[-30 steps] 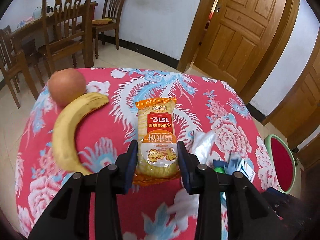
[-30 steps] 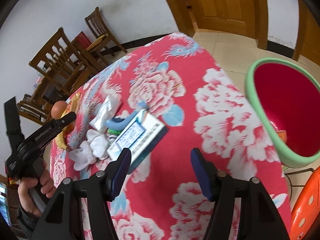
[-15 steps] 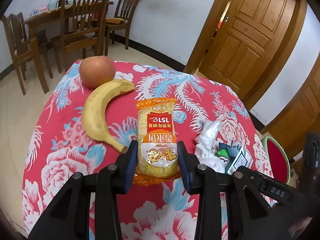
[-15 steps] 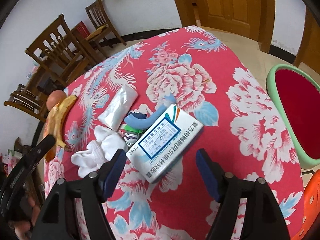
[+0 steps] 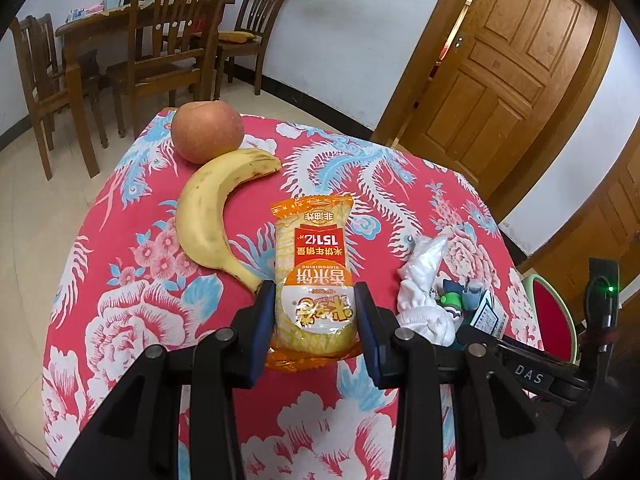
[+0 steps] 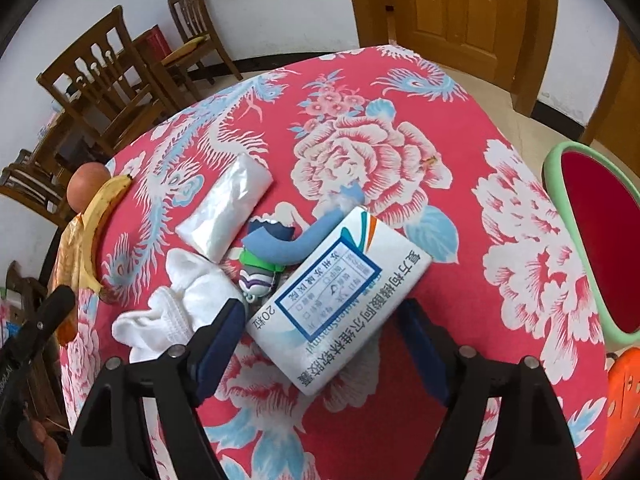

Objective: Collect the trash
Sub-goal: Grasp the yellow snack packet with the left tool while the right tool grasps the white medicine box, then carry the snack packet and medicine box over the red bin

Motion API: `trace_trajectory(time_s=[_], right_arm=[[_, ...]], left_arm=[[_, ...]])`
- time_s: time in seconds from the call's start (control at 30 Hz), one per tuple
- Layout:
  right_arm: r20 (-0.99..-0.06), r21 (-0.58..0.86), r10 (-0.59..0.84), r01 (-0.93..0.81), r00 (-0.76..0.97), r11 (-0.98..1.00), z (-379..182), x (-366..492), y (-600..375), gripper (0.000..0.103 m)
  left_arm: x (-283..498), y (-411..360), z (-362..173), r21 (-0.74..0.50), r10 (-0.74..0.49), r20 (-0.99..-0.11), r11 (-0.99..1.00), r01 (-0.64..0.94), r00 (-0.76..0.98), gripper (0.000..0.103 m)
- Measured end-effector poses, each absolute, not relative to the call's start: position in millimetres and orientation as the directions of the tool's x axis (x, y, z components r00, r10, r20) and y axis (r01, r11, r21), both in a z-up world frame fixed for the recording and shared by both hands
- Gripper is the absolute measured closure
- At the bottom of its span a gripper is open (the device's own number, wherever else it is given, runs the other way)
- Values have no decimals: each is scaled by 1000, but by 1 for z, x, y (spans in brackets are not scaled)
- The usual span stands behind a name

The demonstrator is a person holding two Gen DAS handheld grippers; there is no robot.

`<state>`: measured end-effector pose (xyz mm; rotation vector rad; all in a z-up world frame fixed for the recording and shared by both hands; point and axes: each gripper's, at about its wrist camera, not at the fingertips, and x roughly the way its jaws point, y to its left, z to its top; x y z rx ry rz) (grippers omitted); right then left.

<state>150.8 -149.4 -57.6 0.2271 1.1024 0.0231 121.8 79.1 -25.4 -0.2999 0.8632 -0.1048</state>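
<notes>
My left gripper is shut on an orange and yellow rice cracker packet, its far end over the red flowered tablecloth. My right gripper is open, its fingers on either side of a white medicine box lying flat on the cloth. Beside the box lie a blue and green toy, a white sock and a clear plastic packet. The red bin with a green rim stands beside the table at right.
A banana and an apple lie at the far left of the table. Wooden chairs and a dining table stand behind. A wooden door is at the back right. An orange stool stands by the bin.
The left gripper has carried the packet leftward along the table. The right gripper has moved down and forward, so the medicine box now sits between its fingers.
</notes>
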Motion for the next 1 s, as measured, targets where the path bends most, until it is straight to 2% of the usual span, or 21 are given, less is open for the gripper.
trace_trajectory(time_s=[0.63, 0.9, 1.0], right_arm=[[-887, 176, 88, 156, 453, 972, -53, 114, -213, 22], [-877, 171, 104, 101, 470, 980, -51, 127, -202, 22], [-883, 160, 105, 84, 458, 983, -57, 130, -198, 28]], left_arm=[[117, 56, -29, -298, -233, -741, 955, 3, 630, 64], [116, 40, -24, -290, -246, -739, 957, 34, 627, 64], [115, 35, -22, -290, -254, -736, 956, 47, 627, 64]])
